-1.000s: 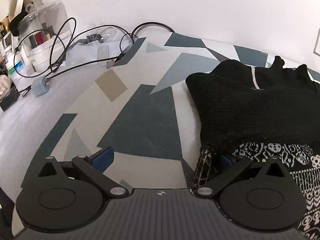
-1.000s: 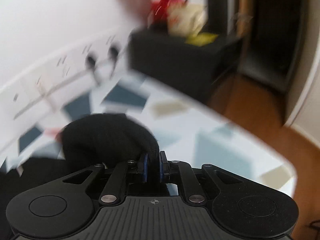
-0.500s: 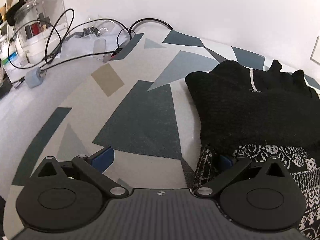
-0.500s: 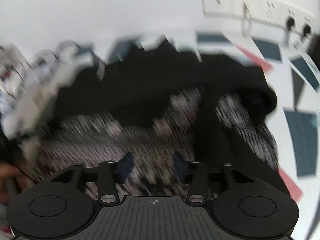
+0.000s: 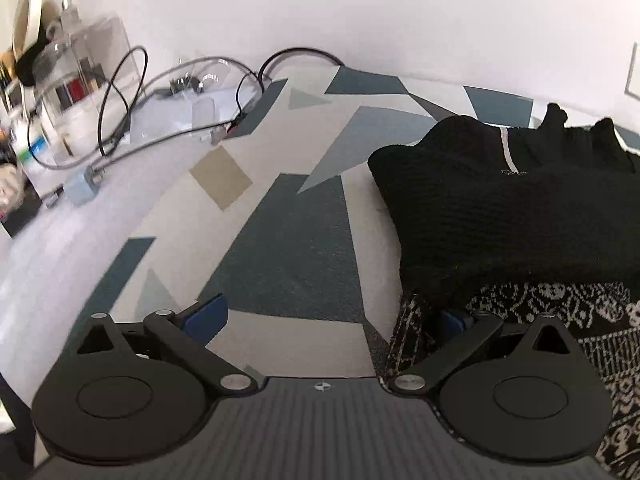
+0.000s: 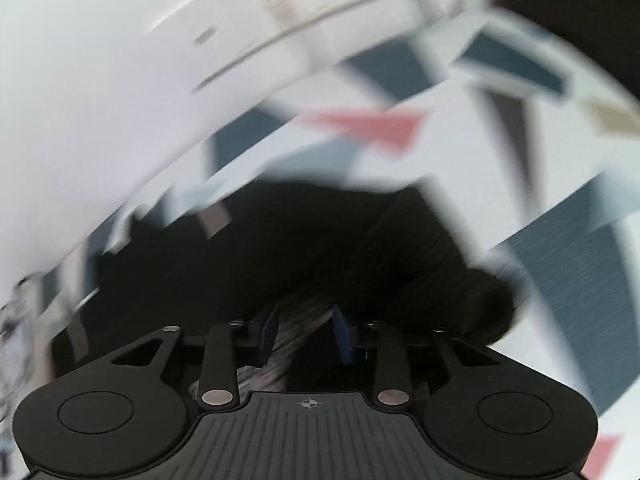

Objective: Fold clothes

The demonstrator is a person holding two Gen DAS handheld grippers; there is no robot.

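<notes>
A black knit sweater (image 5: 500, 220) with a white patterned band lies on the geometric-patterned cloth (image 5: 288, 256) of the table, at the right of the left wrist view. My left gripper (image 5: 328, 318) stands wide open at the sweater's near left corner. Its right finger is tucked against the patterned hem and its left finger is over bare cloth. The right wrist view is blurred by motion. There my right gripper (image 6: 306, 334) points down over the sweater (image 6: 320, 248). Its jaws are closing with a gap still between the pads, and patterned knit shows below that gap.
Black cables (image 5: 120, 120), a grey adapter (image 5: 82, 186) and a clear plastic box (image 5: 76, 80) with small items crowd the far left of the table. A white wall (image 5: 360, 12) runs along the back. A folded black sleeve roll (image 6: 476, 300) lies right of my right gripper.
My right gripper let go of the black sleeve, opened wide, swung across and down over the sweater, and its jaws now stand narrower. The left gripper has barely moved.
</notes>
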